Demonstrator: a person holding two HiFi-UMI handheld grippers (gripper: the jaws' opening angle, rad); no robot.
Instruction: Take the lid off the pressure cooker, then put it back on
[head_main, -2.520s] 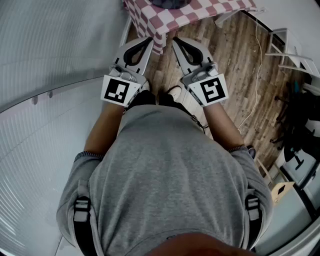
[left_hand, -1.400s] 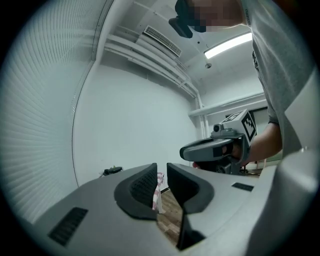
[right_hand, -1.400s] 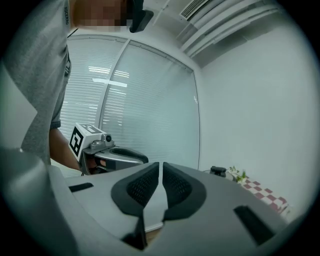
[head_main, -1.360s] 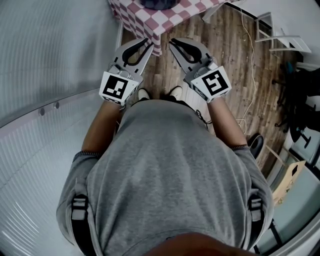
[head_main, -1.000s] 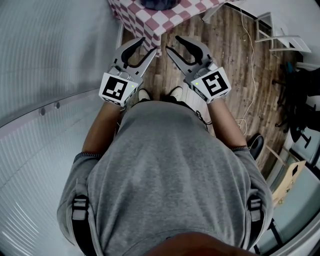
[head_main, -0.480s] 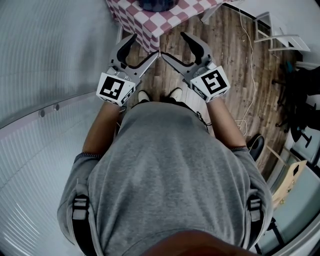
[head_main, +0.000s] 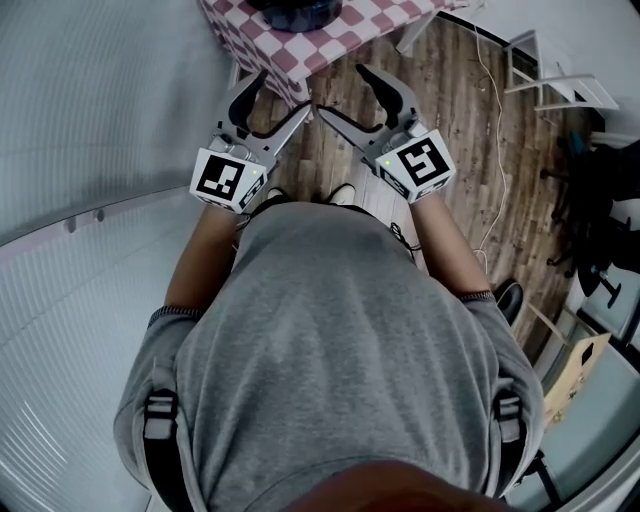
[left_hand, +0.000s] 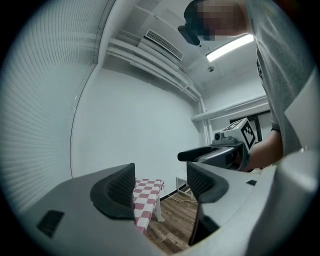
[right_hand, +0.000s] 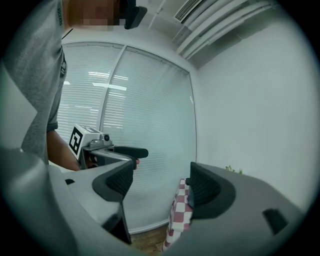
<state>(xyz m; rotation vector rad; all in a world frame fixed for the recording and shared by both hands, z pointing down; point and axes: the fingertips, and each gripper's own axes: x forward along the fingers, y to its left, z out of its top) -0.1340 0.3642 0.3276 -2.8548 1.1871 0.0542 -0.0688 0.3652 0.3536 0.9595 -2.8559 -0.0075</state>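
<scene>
The pressure cooker (head_main: 296, 10) shows only as a dark round shape at the top edge of the head view, standing on a table with a red-and-white checked cloth (head_main: 305, 45). Its lid cannot be made out. My left gripper (head_main: 280, 95) and right gripper (head_main: 345, 92) are held side by side in front of the person's body, short of the table's near corner. Both have just been opening and now stand open with nothing between their jaws. In the left gripper view the checked table (left_hand: 148, 192) shows between the jaws of the left gripper (left_hand: 160, 184). The right gripper view shows the right gripper (right_hand: 160, 184) empty.
A wooden floor (head_main: 470, 150) lies under the hands, with a white cable (head_main: 497, 130) running across it. White blinds (head_main: 90, 100) fill the left side. A white frame (head_main: 545, 75) and dark gear (head_main: 605, 230) stand at the right, a cardboard box (head_main: 575, 365) lower right.
Both grippers went from shut to wide open. Both hands moved forward a little toward the checked table, and more of the dark cooker came into view.
</scene>
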